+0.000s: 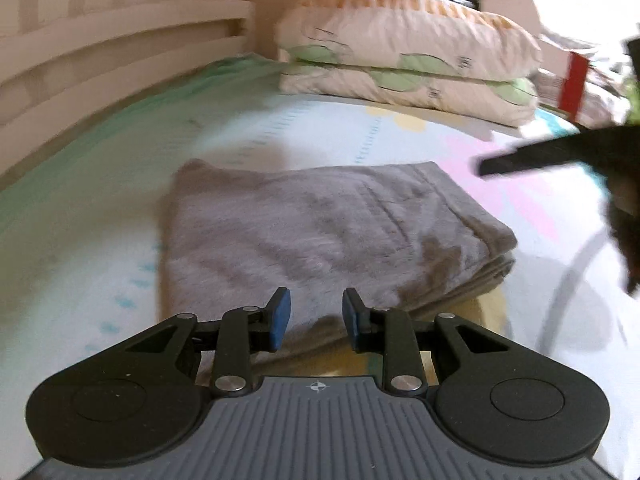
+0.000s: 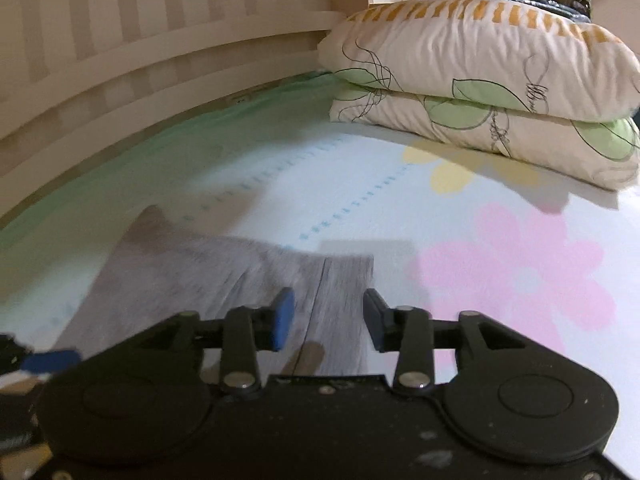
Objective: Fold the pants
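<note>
The grey, soft-napped fleece pants [image 1: 320, 232] are seen folded into a thick rectangular bundle on the pastel flower-printed bedsheet [image 1: 420, 148], directly ahead of and partly beneath the left gripper [image 1: 316, 318]; its blue-padded jaws are held moderately apart, with nothing between them. The right gripper [image 2: 329, 318] is likewise parted and empty; the bundle's right-hand portion lies just under and to the left of it, blurred. The fabric is judged light, limp and compressible, unlikely to slip against rubbery pads; stacked layers are exposed at the bundle's right edge, so a grip would best be taken across all layers there, or at the near corners, lest single plies peel away. Two plump cream leaf-printed pillows [image 2: 480, 92] are stacked well ahead, to the right; a pale slatted wooden bed rail [image 2: 120, 80] curves along the left.
</note>
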Tool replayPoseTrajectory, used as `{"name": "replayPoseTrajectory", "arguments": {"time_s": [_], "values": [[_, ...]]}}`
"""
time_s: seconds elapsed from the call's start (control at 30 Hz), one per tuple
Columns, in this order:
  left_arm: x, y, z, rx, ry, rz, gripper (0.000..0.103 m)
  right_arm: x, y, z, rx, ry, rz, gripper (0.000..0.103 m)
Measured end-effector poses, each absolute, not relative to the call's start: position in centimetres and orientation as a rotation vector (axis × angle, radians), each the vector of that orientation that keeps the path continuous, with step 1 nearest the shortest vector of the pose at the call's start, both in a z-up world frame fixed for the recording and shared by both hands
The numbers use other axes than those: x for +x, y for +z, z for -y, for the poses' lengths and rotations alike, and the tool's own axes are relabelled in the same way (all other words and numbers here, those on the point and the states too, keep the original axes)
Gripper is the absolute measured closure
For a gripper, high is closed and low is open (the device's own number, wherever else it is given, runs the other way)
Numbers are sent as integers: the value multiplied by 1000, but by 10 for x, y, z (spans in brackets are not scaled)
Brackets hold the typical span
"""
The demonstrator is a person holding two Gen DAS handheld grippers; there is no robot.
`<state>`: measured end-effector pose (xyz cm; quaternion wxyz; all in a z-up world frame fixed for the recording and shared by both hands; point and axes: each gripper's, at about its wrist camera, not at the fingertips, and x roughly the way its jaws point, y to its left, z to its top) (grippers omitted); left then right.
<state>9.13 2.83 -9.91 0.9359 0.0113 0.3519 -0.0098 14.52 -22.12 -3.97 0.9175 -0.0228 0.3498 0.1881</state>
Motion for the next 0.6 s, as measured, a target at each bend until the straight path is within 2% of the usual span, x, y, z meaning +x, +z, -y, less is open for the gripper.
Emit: {"name": "replayPoseTrajectory", "arguments": {"time_s": [0.37,0.6], "values": [[55,-64,-25,-94,75,-815,74,21,13,229,-132,218,-743,54],[53,-47,-13,-64,110,-809,74,-7,28,218,-46,358,-885,54]]}}
